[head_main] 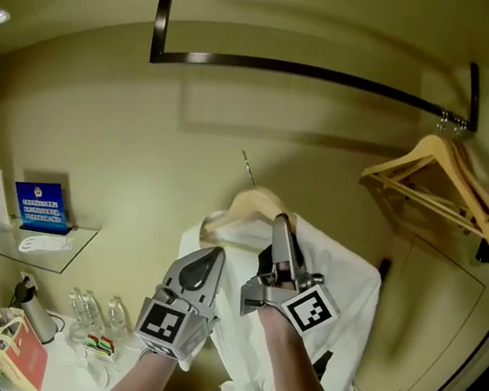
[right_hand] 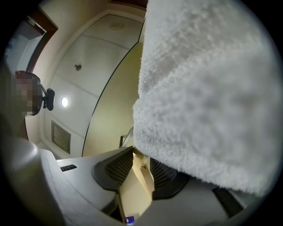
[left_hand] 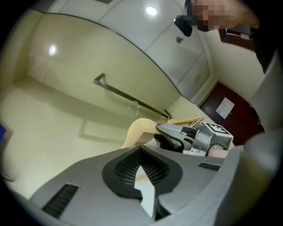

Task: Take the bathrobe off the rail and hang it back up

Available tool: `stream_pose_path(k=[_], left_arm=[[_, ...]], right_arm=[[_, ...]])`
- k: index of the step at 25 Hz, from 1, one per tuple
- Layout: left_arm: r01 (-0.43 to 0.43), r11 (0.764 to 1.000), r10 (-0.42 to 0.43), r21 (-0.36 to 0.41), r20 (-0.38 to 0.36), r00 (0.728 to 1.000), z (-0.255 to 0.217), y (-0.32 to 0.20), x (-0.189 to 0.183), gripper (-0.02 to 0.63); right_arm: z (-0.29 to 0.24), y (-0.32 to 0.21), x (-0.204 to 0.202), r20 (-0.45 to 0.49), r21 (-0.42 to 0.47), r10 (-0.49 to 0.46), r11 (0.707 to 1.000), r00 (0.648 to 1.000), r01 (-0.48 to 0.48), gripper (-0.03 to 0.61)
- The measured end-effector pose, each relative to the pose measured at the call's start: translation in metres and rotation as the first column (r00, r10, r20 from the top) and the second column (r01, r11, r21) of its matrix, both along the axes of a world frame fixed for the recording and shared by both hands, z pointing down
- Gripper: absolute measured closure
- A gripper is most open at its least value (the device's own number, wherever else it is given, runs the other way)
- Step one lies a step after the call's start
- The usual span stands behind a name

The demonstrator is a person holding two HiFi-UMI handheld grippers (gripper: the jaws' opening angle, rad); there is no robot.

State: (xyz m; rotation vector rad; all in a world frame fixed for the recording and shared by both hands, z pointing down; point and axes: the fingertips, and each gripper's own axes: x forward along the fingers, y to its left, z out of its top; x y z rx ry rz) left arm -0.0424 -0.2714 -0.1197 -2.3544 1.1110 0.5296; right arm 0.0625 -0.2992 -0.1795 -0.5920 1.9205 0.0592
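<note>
The bathrobe [head_main: 340, 288], white and fluffy, is hanging off a pale wooden hanger [head_main: 247, 207], its cloth bunching and trailing downward. The hanger is sitting tilted, with its thin metal hook [head_main: 247, 167] pointing up and touching nothing. The right hand-held gripper [head_main: 283, 228] is clamping the wood of the hanger between its jaws, under the robe's thick edge. The left hand-held gripper [head_main: 206, 262] is pinching a thin fold of white cloth at the robe's left side. The rail [head_main: 310, 74], a dark metal bar, is running across the wall above, well apart from the hook.
</note>
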Motion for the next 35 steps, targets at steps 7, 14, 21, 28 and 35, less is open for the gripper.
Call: stream_pose_path(k=[7, 14, 21, 28, 35], left_arm=[[-0.001, 0.999, 0.000, 0.045, 0.020, 1.000, -0.041, -0.002, 0.007, 0.612], [-0.004, 0.996, 0.000, 0.090, 0.042, 0.999, -0.073, -0.004, 0.019, 0.612], [-0.002, 0.991, -0.004, 0.135, 0.050, 0.999, -0.093, -0.004, 0.023, 0.612], [0.012, 0.989, -0.018, 0.150, 0.039, 0.999, -0.101, 0.001, 0.016, 0.612], [0.023, 0.989, -0.028, 0.144, 0.033, 0.999, -0.098, -0.002, 0.010, 0.612]], right_arm=[[-0.057, -0.004, 0.010, -0.011, 0.041, 0.059, 0.997, 0.998, -0.059, 0.433], [-0.111, 0.004, 0.008, -0.035, 0.096, 0.090, 0.992, 0.995, -0.086, 0.433], [-0.151, 0.007, 0.016, -0.030, 0.101, 0.170, 0.981, 0.985, -0.166, 0.433], [-0.170, 0.001, 0.021, -0.010, 0.081, 0.194, 0.978, 0.981, -0.193, 0.433], [-0.170, -0.009, 0.020, 0.000, 0.040, 0.192, 0.981, 0.981, -0.192, 0.433]])
